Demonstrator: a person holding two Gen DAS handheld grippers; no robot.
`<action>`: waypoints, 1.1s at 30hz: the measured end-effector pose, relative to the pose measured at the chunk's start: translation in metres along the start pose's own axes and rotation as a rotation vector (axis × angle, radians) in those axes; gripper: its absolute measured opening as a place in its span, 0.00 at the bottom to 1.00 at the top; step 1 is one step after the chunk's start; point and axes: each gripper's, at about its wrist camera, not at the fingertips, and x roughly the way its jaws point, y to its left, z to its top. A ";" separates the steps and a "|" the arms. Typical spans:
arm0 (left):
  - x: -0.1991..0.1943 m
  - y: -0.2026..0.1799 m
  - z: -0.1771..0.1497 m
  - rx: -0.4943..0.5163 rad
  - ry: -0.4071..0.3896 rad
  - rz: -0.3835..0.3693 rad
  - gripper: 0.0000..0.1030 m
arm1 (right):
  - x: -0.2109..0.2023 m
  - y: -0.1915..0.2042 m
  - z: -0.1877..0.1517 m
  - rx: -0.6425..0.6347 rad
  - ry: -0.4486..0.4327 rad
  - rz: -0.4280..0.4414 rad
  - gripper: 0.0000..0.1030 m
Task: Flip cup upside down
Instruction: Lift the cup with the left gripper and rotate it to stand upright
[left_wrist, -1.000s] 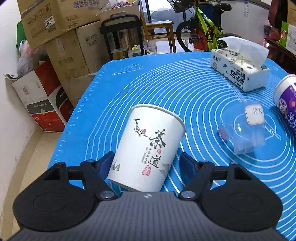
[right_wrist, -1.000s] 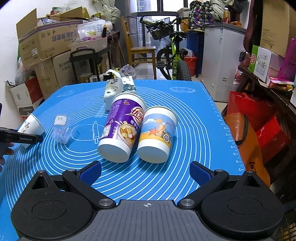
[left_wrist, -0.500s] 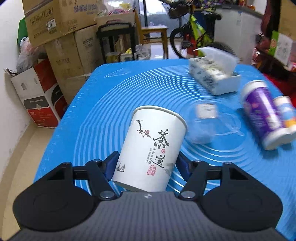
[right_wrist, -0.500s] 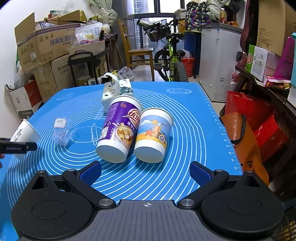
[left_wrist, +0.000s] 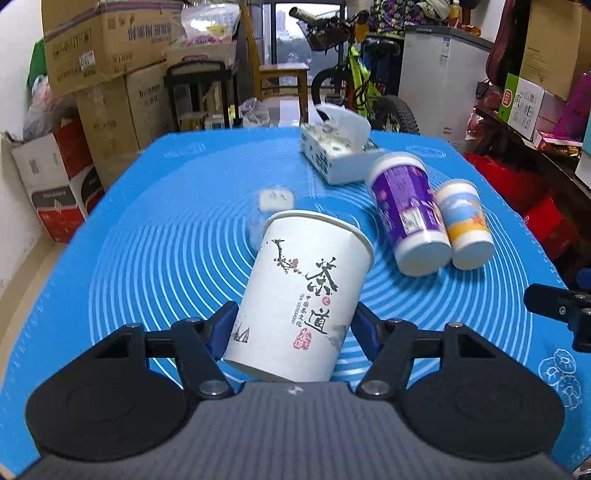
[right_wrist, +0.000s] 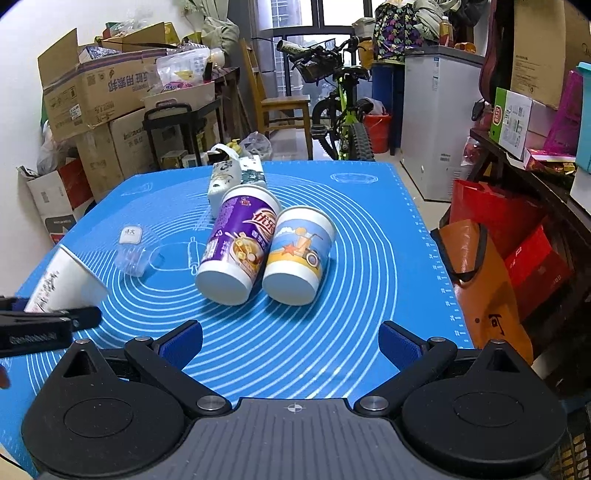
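Grasping is complete: the white paper cup (left_wrist: 306, 295) is clamped near its base between the fingers of the left gripper (left_wrist: 293, 325) and held tilted above the blue mat (left_wrist: 166, 240) on the counter, mouth pointing away from the gripper. Inversion is judged not yet done; the cup must be rotated mouth-down and set on the mat. The right gripper (right_wrist: 290, 341) is held with fingers apart, empty, near the two lying cups (right_wrist: 295, 254).

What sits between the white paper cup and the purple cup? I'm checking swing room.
Right wrist view: a clear plastic cup lies between white paper cup and purple cup.
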 end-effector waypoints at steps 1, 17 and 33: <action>0.001 -0.002 -0.002 -0.005 0.007 -0.004 0.65 | -0.001 -0.002 -0.001 0.000 0.003 0.000 0.98; 0.017 -0.028 -0.029 0.030 0.060 -0.029 0.66 | 0.004 -0.012 -0.013 -0.012 0.055 0.004 0.98; 0.016 -0.026 -0.028 0.039 0.075 -0.057 0.83 | 0.006 -0.007 -0.015 -0.034 0.069 0.009 0.98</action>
